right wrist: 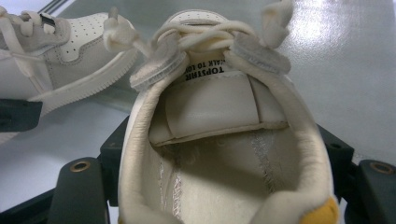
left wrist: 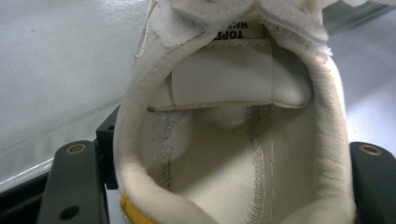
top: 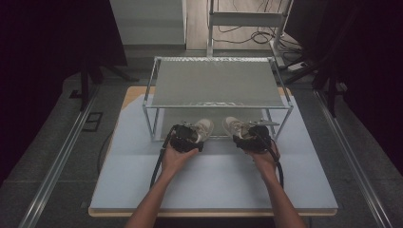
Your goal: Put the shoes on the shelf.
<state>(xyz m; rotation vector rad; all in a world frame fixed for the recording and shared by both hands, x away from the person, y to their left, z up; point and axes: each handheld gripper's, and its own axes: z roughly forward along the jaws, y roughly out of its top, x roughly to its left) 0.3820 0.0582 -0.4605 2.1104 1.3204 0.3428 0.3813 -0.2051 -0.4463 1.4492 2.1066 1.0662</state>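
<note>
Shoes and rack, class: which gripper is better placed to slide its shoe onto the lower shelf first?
Neither clearly. The left gripper and the right gripper each clamp a shoe, left shoe and right shoe, toes at the lower shelf edge.

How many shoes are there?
2. The left shoe sits clamped in the left tongs, the right shoe in the right tongs, both at the rack's lower shelf.

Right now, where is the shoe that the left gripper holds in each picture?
High view: the left shoe is left of middle, toe toward the metal rack.
Left gripper view: it is in the middle, opening toward the camera.
Right gripper view: it is at top left, beyond the right shoe.
Shared landmark: the left gripper, whose black fingers flank its heel.
</note>
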